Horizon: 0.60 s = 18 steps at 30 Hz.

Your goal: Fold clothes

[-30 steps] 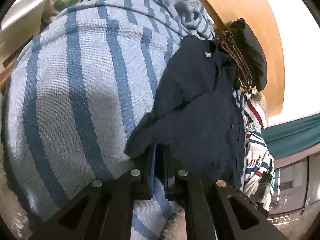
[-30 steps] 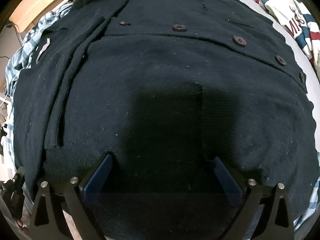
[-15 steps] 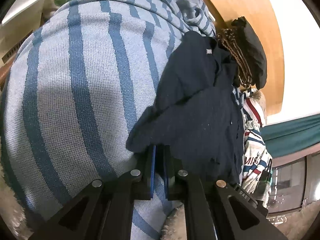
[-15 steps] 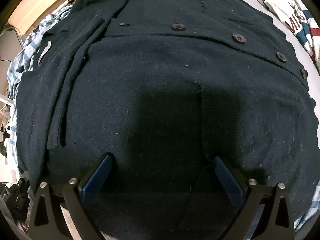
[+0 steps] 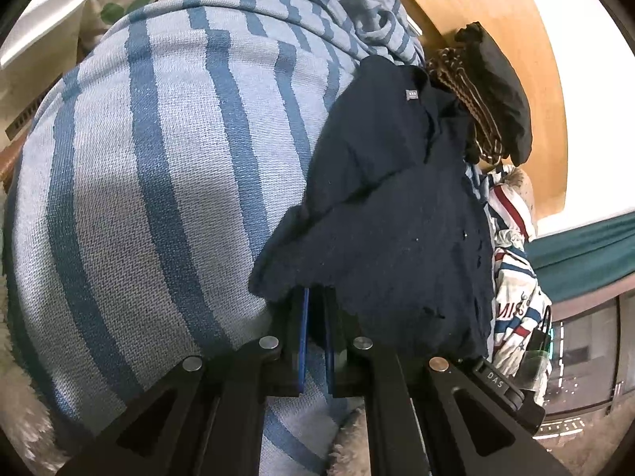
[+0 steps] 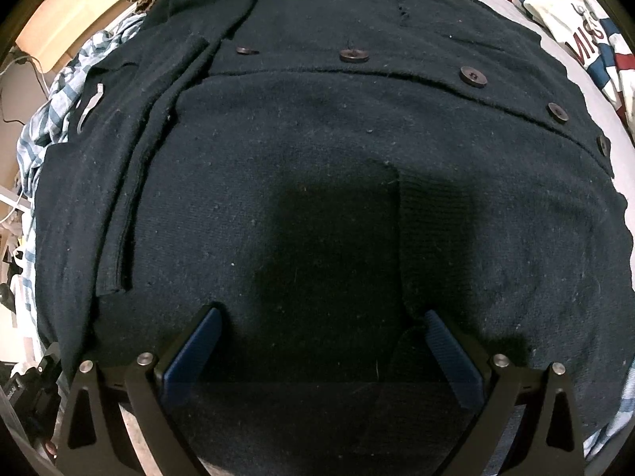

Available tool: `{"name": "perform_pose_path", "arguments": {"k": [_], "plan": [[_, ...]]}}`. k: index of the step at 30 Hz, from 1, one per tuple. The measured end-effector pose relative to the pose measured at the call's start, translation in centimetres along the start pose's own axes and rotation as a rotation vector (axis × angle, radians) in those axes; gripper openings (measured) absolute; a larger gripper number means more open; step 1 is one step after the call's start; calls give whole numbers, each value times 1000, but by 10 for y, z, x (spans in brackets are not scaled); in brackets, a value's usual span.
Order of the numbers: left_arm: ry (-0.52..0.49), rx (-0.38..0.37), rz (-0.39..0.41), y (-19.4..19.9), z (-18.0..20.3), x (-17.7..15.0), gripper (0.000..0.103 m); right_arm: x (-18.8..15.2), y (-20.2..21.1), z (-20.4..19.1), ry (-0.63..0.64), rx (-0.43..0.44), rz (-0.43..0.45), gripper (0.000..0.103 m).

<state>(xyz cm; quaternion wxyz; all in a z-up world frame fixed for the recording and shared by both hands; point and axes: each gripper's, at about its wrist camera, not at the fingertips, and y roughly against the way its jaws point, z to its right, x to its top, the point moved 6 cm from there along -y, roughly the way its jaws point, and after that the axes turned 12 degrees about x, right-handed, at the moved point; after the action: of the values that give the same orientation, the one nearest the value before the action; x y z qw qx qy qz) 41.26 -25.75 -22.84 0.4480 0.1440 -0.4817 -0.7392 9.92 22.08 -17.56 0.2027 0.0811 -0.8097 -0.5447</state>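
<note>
A dark cardigan (image 6: 317, 150) lies spread, buttons (image 6: 472, 77) up, on a blue-striped blanket (image 5: 151, 166). The left gripper (image 5: 315, 317) has its jaws nearly closed, pinching the cardigan's near edge. The right gripper (image 6: 317, 341) hangs low over the knit with jaws spread wide, holding nothing. A white printed shirt (image 6: 587, 35) sits crumpled just beside the cardigan.
</note>
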Motion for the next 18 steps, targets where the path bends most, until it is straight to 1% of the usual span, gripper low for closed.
{"name": "perform_pose_path", "arguments": {"k": [1,3,5,7,8,9,11,12,13,15,16,17,18], "plan": [[1,0,0,0,0,0,6,0,2,1,1,1,0,103],[19,-6,-4,0,-1,1,6,-8,-2,-12,5,0,4,103],[40,-11,-11,1,-2,2,6,-12,2,-16,-11,29,14,103],[14,-33,51,18,11,12,7,-15,8,-17,-32,66,25,103],[2,-44,82,27,18,17,7,-13,17,-14,-69,110,48,95],[-11,-55,113,37,25,21,7,-8,32,-6,-142,185,96,79],[-37,-77,175,55,38,31,7,2,70,15,-300,319,230,63],[-49,-88,206,64,45,36,7,7,92,26,-365,357,316,63],[-62,-99,237,74,52,41,7,11,116,37,-422,377,413,62],[-88,-121,299,92,65,51,7,7,159,42,-484,415,568,63],[-100,-132,330,102,72,55,7,9,175,41,-497,434,629,63],[-113,-143,360,111,79,60,7,15,191,45,-499,445,685,68],[-140,-142,380,120,88,63,7,26,195,41,-491,440,729,77]]}}
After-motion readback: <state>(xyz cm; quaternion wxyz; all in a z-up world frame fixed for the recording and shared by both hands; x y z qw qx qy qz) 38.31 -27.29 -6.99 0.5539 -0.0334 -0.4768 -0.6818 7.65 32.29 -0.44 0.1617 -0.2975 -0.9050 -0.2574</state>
